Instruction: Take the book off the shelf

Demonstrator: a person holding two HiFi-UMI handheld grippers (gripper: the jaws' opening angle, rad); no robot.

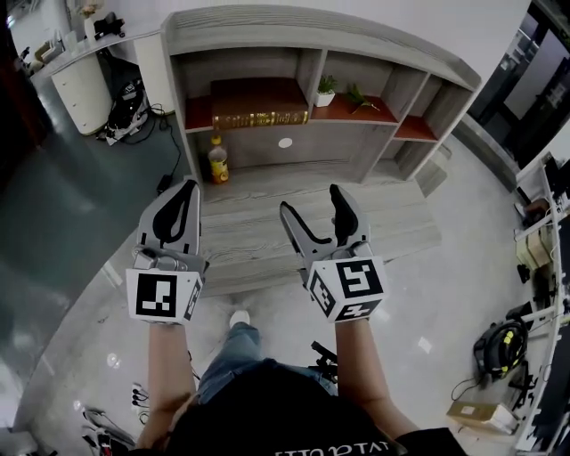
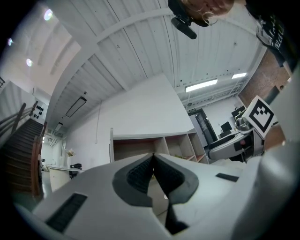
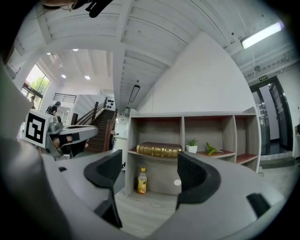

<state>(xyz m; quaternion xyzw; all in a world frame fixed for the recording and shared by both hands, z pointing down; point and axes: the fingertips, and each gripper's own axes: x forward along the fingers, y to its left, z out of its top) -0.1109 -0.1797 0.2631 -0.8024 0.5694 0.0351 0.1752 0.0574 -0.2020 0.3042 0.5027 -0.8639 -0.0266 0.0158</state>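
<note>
While the book (image 1: pixel 259 117) lies shelved above a bottle (image 1: pixel 217 160), left gripper (image 1: pixel 187 188) fingers are clenched, right gripper (image 1: pixel 312 199) fingers released.

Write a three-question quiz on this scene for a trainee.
1. True or false: the right gripper holds the book.
2. What stands in the shelf below the book? A. a bottle; B. a mug; C. a lamp.
3. Fill in: the left gripper's jaws are ___ (apart or together).

Key: 1 false, its jaws are apart and empty, and the book lies on the shelf; 2 A; 3 together.
</note>
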